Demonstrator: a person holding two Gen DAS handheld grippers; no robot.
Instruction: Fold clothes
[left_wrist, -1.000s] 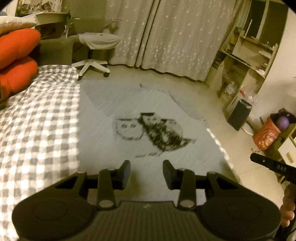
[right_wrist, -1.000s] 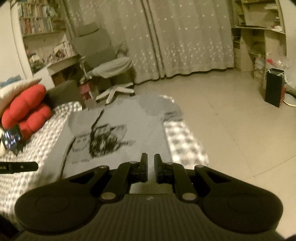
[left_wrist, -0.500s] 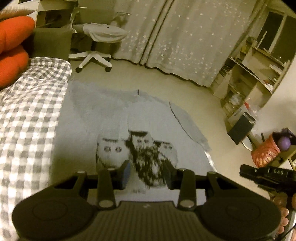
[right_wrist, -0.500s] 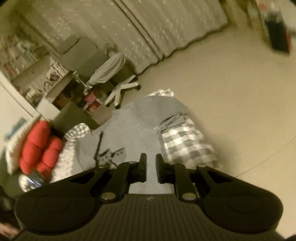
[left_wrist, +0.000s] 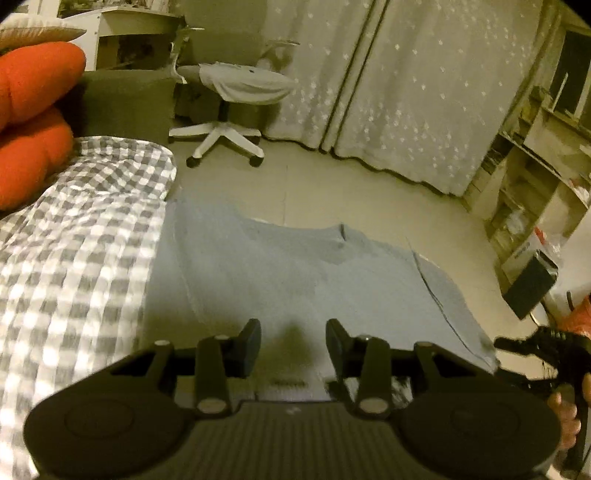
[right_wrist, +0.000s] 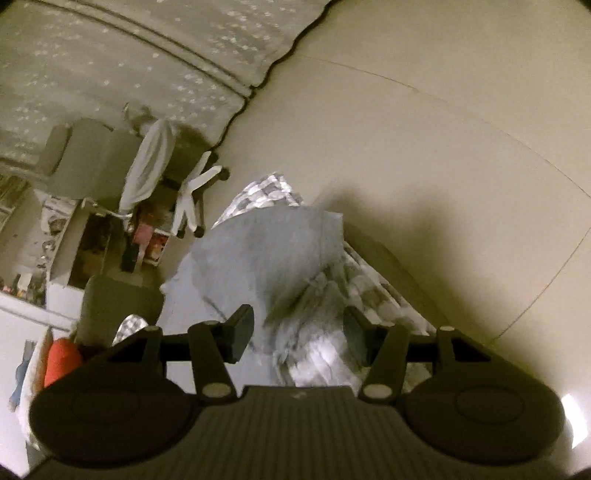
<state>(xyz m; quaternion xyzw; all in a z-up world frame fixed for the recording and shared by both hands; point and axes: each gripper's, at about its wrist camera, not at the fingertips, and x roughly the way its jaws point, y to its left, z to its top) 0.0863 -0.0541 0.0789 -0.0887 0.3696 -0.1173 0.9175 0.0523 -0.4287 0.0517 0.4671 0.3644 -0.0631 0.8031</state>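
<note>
Left gripper (left_wrist: 292, 341) part-open and empty above grey T-shirt (left_wrist: 295, 273), flat on checked bedspread (left_wrist: 74, 251), collar pointing away.

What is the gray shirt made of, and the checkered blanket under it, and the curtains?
Gray shirt: soft knit cloth, probably cotton; matte, lies flat and limp.
Checkered blanket: woven cloth, likely cotton; gray and white squares, gentle wrinkles.
Curtains: thin fabric, maybe polyester; hangs in folds with small pale sparkly dots.
</note>
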